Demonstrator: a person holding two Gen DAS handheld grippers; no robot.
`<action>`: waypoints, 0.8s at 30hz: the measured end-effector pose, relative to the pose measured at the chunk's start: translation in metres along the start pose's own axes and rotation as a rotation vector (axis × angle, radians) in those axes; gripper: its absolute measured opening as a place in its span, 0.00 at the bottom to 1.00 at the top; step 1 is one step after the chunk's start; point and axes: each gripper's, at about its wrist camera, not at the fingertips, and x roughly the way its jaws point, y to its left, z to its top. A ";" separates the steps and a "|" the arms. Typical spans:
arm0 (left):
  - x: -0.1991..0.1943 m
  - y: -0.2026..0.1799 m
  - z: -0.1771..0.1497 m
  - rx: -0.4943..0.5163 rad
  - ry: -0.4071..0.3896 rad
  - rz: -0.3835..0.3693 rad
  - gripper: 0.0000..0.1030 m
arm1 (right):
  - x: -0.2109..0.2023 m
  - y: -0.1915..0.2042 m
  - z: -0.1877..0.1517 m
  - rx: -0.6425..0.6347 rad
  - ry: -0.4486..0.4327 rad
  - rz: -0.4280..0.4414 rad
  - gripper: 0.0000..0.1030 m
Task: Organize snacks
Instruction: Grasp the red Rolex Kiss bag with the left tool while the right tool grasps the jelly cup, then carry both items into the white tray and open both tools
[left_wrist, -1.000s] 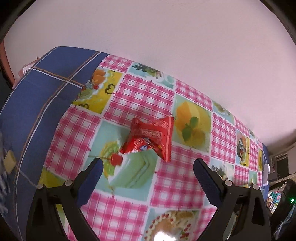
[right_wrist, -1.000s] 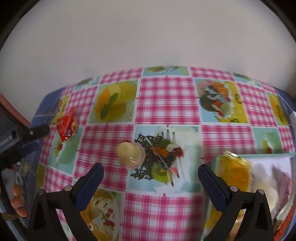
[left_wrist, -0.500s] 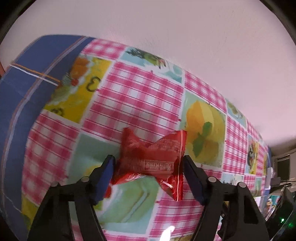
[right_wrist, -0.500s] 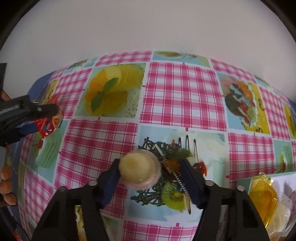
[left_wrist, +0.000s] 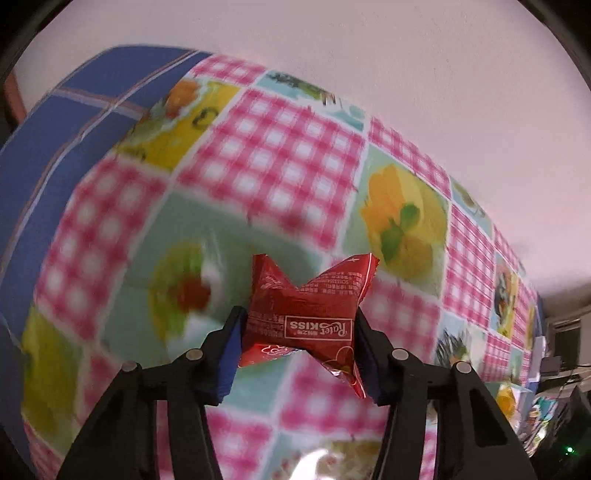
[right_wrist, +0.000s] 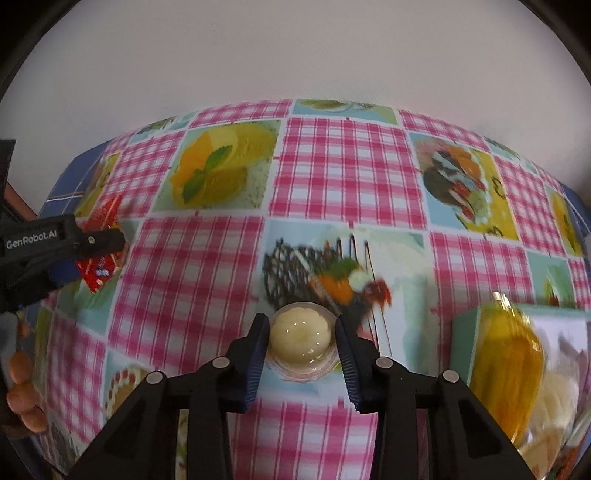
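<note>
I see the tablecloth (left_wrist: 280, 173) motion-blurred in both views. The box (right_wrist: 476, 332) at right is cut off by my frame edge; its contents are smeared. Packet (right_wrist: 99, 266) print in the right view is too small to read.

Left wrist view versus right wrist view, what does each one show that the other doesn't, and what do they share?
Only the left wrist view shows the left tool head-on, closing on the red snack packet, with its printed label readable upside down.

Only the right wrist view shows the right tool closing around the pale jelly cup, plus a clear container of yellow and pale snacks at the right edge.

Both show the checked tablecloth and pale wall; the red packet and left tool also appear small at the right view's left edge.
</note>
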 end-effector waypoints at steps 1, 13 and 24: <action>-0.002 -0.001 -0.009 -0.017 0.003 -0.006 0.54 | -0.005 -0.001 -0.005 0.007 0.001 0.008 0.38; -0.053 -0.039 -0.085 -0.114 0.003 -0.116 0.54 | -0.072 -0.019 -0.053 0.072 -0.022 0.052 0.38; -0.092 -0.076 -0.141 -0.097 -0.022 -0.207 0.54 | -0.124 -0.054 -0.096 0.160 -0.065 0.066 0.38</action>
